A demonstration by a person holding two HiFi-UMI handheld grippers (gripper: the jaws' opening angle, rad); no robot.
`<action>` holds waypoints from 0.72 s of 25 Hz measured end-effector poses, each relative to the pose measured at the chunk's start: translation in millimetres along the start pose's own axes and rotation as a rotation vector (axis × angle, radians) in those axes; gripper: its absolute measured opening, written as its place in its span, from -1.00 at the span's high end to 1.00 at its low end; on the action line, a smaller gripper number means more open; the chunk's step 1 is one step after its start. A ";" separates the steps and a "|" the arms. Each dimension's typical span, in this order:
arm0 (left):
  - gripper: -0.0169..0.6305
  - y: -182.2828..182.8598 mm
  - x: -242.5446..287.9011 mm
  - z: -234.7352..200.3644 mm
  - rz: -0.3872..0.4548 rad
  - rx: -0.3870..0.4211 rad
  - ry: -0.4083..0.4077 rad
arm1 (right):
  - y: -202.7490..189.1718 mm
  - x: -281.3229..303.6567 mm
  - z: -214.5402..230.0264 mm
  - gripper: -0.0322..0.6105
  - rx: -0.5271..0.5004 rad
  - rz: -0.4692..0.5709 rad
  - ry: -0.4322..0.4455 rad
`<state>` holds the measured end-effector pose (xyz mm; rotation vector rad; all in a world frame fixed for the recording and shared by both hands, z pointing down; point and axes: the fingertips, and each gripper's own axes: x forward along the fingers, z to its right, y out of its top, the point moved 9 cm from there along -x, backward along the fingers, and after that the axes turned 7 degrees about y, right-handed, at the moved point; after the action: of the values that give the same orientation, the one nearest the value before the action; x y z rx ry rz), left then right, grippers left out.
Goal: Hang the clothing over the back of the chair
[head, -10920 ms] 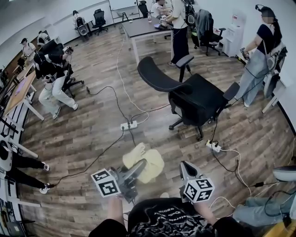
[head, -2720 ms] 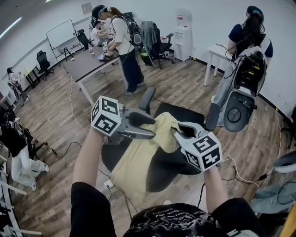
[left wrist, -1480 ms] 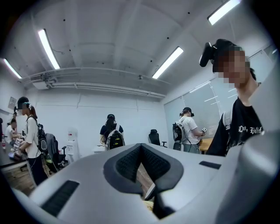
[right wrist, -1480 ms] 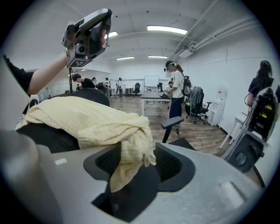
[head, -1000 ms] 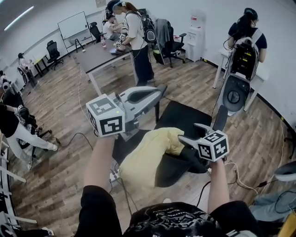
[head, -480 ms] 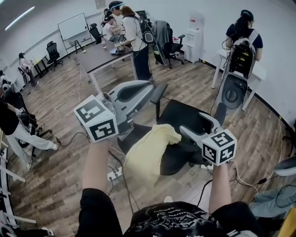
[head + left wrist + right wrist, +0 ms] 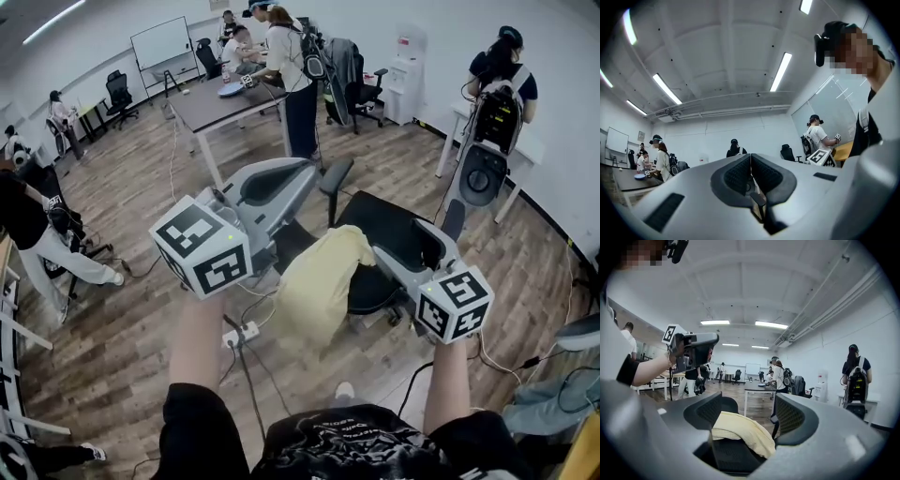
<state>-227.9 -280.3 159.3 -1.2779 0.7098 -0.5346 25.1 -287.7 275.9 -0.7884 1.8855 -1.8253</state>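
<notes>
A pale yellow garment hangs draped over the top of the black office chair's back, with the seat beyond it. In the right gripper view the garment lies across the dark mesh back, some way ahead of the jaws. My right gripper is open and empty, to the right of the garment and clear of it. Raised at the garment's upper left, my left gripper is shut with nothing between its pads and points out into the room.
A grey table with people standing at it is beyond the chair. Someone with a backpack stands at the right by a white desk. A power strip and cables lie on the wood floor. Other chairs line the far wall.
Both grippers have drawn back and risen away from the garment, the right one moving rightward. The garment stays draped over the chair back.
</notes>
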 end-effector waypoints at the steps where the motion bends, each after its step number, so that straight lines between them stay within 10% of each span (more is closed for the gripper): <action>1: 0.91 -3.0 -6.8 2.6 0.001 0.001 0.008 | 1.8 -3.1 -7.1 -0.20 0.003 0.017 -0.007; 18: 0.91 -59.1 -117.6 61.7 0.017 -0.211 0.158 | -24.9 -36.8 -119.9 0.18 0.053 0.101 0.001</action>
<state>-260.9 -168.2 245.9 -1.4351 0.9273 -0.5616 -20.2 -171.9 305.1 -0.6620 1.8353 -1.8061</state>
